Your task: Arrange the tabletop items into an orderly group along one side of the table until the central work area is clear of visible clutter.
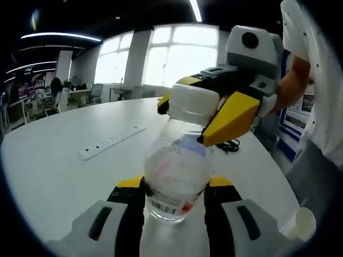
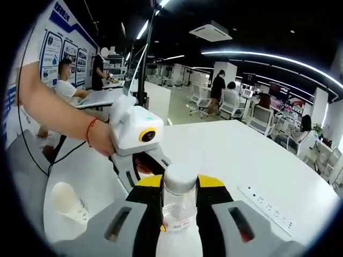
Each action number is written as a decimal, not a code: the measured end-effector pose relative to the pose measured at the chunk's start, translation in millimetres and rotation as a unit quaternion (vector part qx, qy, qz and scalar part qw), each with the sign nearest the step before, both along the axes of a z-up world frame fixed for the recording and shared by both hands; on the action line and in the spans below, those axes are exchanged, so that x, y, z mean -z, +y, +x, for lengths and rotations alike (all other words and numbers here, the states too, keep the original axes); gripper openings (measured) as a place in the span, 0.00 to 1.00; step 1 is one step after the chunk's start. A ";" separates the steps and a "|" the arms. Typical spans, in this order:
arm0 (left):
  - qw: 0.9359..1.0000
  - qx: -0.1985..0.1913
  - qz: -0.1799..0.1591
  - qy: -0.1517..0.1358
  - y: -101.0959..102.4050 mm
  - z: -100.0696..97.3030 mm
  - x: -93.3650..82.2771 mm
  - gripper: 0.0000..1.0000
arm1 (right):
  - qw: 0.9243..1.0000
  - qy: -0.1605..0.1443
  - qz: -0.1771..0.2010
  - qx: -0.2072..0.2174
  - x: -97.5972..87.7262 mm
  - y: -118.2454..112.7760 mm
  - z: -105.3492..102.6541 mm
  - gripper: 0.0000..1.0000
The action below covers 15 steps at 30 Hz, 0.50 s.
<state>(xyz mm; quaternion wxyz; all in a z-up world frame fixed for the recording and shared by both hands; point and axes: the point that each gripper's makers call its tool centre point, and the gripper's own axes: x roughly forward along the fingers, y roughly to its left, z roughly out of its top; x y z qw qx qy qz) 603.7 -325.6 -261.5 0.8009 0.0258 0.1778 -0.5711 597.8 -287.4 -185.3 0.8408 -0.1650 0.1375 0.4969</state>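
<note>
Over the white table (image 1: pixel 59 166), a clear plastic bottle (image 1: pixel 177 171) is held up between both tools. From the left gripper view, the left gripper (image 1: pixel 176 201) has its yellow-and-black jaws pressed against the lower body of the bottle, one on each side, just above the barcode on its label. The right gripper (image 1: pixel 201 115) comes in from the far side of the bottle and its yellow jaws are closed around the white cap (image 1: pixel 193 104) and neck.

From the right gripper view the same hold shows from the other end: the right gripper (image 2: pixel 179 193) has the cap (image 2: pixel 179 176) squeezed between its jaws, and the left gripper (image 2: pixel 140 170) reaches in from behind the bottle (image 2: pixel 176 211), gripped by the person's hand (image 2: pixel 102 140) with a red string at the wrist.

Beyond the bottle, a white power strip (image 1: pixel 111 142) lies flat on the table, well apart from it. A black cable (image 1: pixel 231 144) sits near the table's far edge, behind the bottle. A white paper cup (image 2: pixel 69 202) lies on its side near the table edge beside the person, off to one side of the bottle; in the left gripper view the cup (image 1: pixel 301 224) shows at the near edge.
</note>
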 end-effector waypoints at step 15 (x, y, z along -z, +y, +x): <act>1.000 -0.002 -0.003 0.002 -0.2 -0.1 -3.0 0.44 | 1.000 0.011 0.002 0.016 1.0 -6.3 4.8 0.27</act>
